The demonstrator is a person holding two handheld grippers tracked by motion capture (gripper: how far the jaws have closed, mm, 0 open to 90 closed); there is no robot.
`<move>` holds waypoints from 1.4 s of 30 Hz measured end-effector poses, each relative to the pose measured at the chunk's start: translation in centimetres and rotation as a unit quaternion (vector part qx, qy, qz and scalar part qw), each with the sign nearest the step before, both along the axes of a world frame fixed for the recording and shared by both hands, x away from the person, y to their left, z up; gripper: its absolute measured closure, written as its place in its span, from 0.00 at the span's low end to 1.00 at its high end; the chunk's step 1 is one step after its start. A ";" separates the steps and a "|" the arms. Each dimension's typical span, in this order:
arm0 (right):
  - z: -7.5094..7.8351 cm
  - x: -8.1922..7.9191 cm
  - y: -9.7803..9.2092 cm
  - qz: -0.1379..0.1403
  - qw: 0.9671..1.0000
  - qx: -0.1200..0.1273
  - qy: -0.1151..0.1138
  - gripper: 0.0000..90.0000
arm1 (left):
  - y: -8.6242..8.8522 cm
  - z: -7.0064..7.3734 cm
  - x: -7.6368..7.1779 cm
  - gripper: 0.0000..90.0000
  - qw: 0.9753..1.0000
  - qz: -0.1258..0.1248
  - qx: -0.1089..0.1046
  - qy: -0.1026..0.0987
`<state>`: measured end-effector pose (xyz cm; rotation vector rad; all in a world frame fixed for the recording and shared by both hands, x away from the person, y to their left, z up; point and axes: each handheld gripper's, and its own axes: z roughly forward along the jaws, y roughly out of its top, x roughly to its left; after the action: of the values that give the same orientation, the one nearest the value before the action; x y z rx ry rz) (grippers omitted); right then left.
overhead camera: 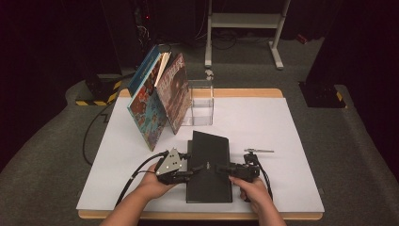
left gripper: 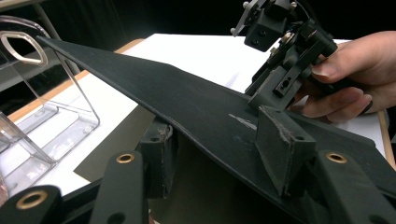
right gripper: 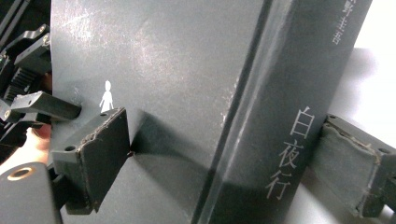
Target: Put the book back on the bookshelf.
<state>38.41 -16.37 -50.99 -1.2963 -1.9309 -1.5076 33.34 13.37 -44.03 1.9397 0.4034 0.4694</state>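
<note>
We saw a white table carrying, at its far left, a row of leaning picture books propped against a clear acrylic stand. Nearer to us lay the black book, close to the front edge and between our two hands, its long axis running away from us toward the stand.

Our left gripper held the book's left side: in the left gripper view one pad sat on top of the raised front cover and the other pressed beneath it, so the jaws were closed narrow on that thin board. Our right gripper came in from the opposite side and clamped the book block, one pad on the face and the other against the spine, a medium-wide hold. Both hands were about equally near (neither had the advantage), and we judged that any lift toward the stand would have to travel forward and leftward along the book's length.

The pages under the lifted cover were in shadow, and the small metal object right of the book was too slight to identify.
</note>
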 end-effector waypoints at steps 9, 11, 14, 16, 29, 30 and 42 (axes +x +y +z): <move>0.0 0.2 0.1 0.008 1.000 0.002 0.005 0.10 | 0.1 -0.1 -0.1 0.55 1.000 -0.002 -0.005 -0.002; 0.2 0.1 0.0 0.007 1.000 0.002 0.002 0.12 | 0.1 -0.1 -0.1 0.55 1.000 -0.004 -0.008 -0.007; 0.5 -0.1 -0.2 0.000 1.000 0.005 0.000 0.14 | -0.1 -0.1 0.1 0.55 1.000 -0.003 -0.009 0.003; 0.7 -0.3 -0.3 -0.006 1.000 -0.003 -0.004 0.14 | -0.1 -0.1 0.3 0.55 1.000 0.002 -0.006 0.014; 2.1 -1.8 -1.2 -0.047 0.997 -0.019 -0.062 0.27 | -0.5 -0.1 1.0 0.55 0.997 0.022 -0.014 0.070; 2.2 -1.9 -1.2 -0.050 0.996 -0.021 -0.068 0.28 | -0.5 -0.2 1.0 0.55 0.997 0.026 -0.013 0.074; 3.0 -2.4 -1.2 -0.066 0.993 -0.031 -0.092 0.30 | -0.6 -0.5 1.0 0.56 0.992 0.049 -0.053 0.102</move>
<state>36.00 -17.56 -47.98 -1.3769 -2.0557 -1.6983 34.37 12.74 -44.55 1.8755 0.6444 0.3061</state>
